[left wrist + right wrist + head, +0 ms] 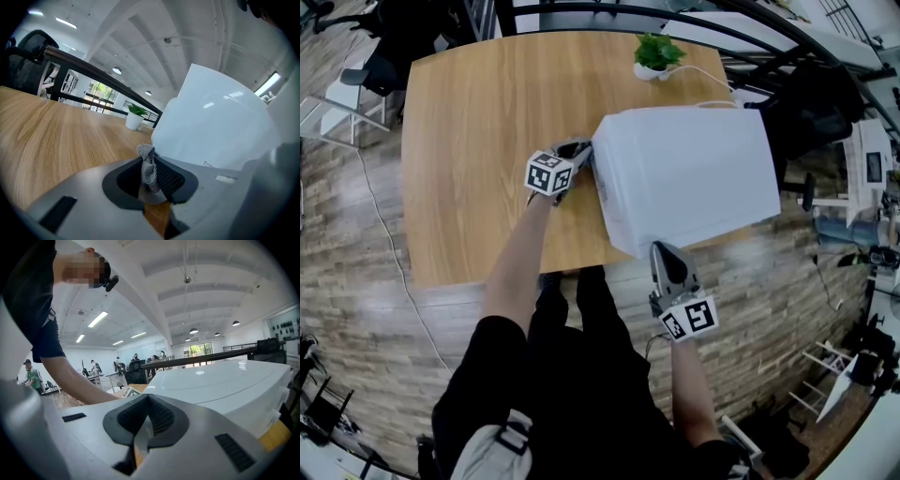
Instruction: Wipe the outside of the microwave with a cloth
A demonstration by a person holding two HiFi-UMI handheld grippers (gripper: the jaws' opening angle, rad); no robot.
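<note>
The white microwave stands on the wooden table, near the table's right front corner, and it is turned at an angle to the table edge. A small potted plant stands behind it, near the far edge of the table.

The left tongs are at the left side of the microwave, low above the table and close to the microwave's corner. In the left gripper view the left tongs are closed on a small grey cloth. The cloth is bunched and knitted in texture, and it sticks up a little past the tips. The wall of the microwave rises just to the right of the cloth; whether the cloth touches it, I cannot tell. The plant shows further back on the table.

The right tongs are at the near side of the microwave, with the tips pointing at its lower edge. In the right gripper view the right tongs are closed with nothing between them, and the top of the microwave lies just beyond.
</note>
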